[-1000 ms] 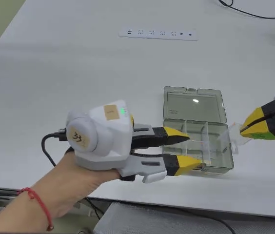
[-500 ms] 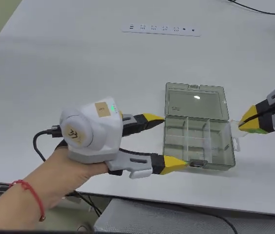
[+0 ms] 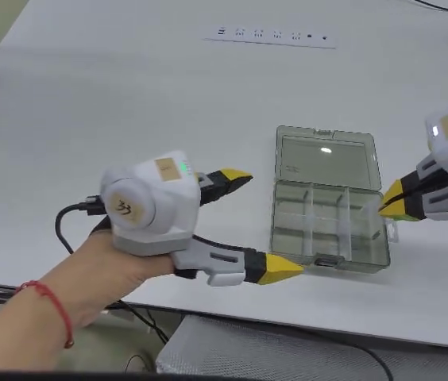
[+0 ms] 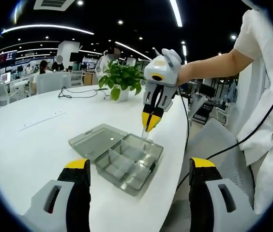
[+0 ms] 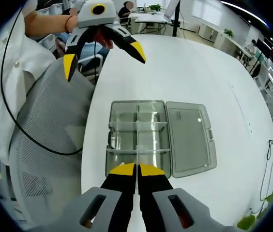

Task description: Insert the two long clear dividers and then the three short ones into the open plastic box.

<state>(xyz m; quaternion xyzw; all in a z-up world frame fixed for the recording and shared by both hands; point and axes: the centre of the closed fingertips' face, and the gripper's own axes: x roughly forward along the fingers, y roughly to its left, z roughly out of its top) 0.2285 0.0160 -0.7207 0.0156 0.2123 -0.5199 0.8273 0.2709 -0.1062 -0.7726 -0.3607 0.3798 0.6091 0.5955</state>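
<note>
head view: a smoky translucent rectangular plastic box (image 3: 276,228) lies open on the matte white table (image 3: 129,95), lid flat. beside it the left gripper (image 3: 273,223) gapes wide, empty. the right gripper (image 3: 383,209) pinches a thin clear divider (image 3: 369,208) at the box's right edge, its outline barely legible.

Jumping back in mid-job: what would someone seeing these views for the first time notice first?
The smoky translucent plastic box, lid laid open, sits near the white table's front edge, with fitted dividers forming compartments. The right gripper hangs at its right edge, jaws shut on what looks like a thin clear divider. The left gripper sits left of the box, jaws spread wide.
</note>
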